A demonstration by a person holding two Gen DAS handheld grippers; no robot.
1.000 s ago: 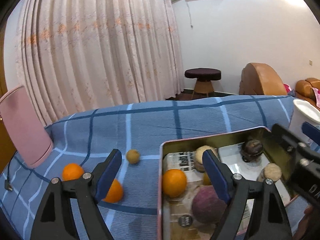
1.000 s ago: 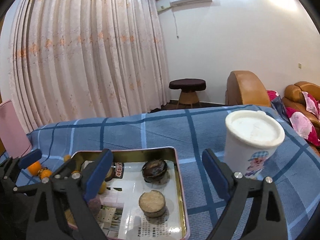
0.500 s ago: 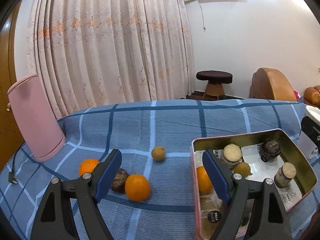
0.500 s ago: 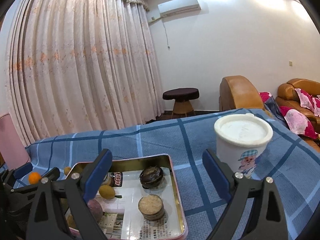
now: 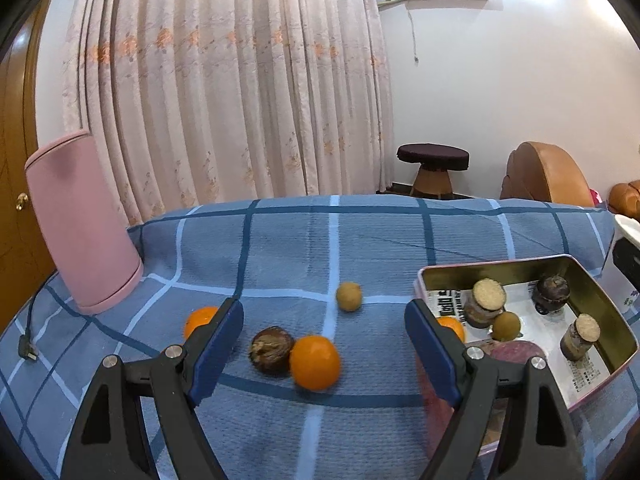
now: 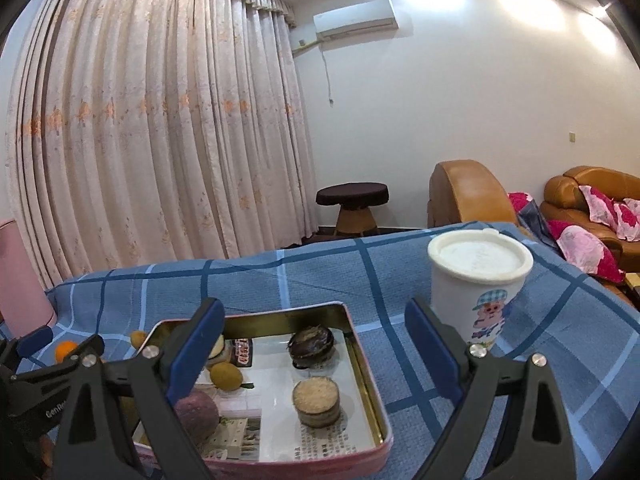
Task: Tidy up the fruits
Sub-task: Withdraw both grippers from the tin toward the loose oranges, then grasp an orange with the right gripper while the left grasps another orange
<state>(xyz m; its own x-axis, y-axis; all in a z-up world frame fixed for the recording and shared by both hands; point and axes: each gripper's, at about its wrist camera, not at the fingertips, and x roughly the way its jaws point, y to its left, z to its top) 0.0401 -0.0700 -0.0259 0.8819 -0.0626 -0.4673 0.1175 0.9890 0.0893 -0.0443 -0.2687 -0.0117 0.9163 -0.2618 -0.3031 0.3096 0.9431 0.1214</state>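
On the blue checked cloth lie an orange [image 5: 315,362], a dark brown fruit [image 5: 271,349] touching it, a second orange [image 5: 200,320] partly behind my left finger, and a small tan fruit [image 5: 349,297]. My left gripper [image 5: 324,344] is open and empty, above and just short of them. The metal tin [image 5: 608,308] at the right holds an orange, a purple fruit [image 6: 197,414], a small tan fruit [image 6: 226,376], a dark fruit [image 6: 311,343] and cork-topped pieces [image 6: 316,400]. My right gripper [image 6: 316,360] is open and empty over the tin [image 6: 360,364].
A pink cylindrical container [image 5: 82,224] stands at the back left with a cable [image 5: 28,344] beside it. A white lidded cup [image 6: 478,280] stands right of the tin. The cloth ends at the far edge; a stool and sofas lie beyond.
My left gripper has swung left from over the tin to the loose fruits on the cloth. My right gripper has tilted up slightly and stays over the tin.
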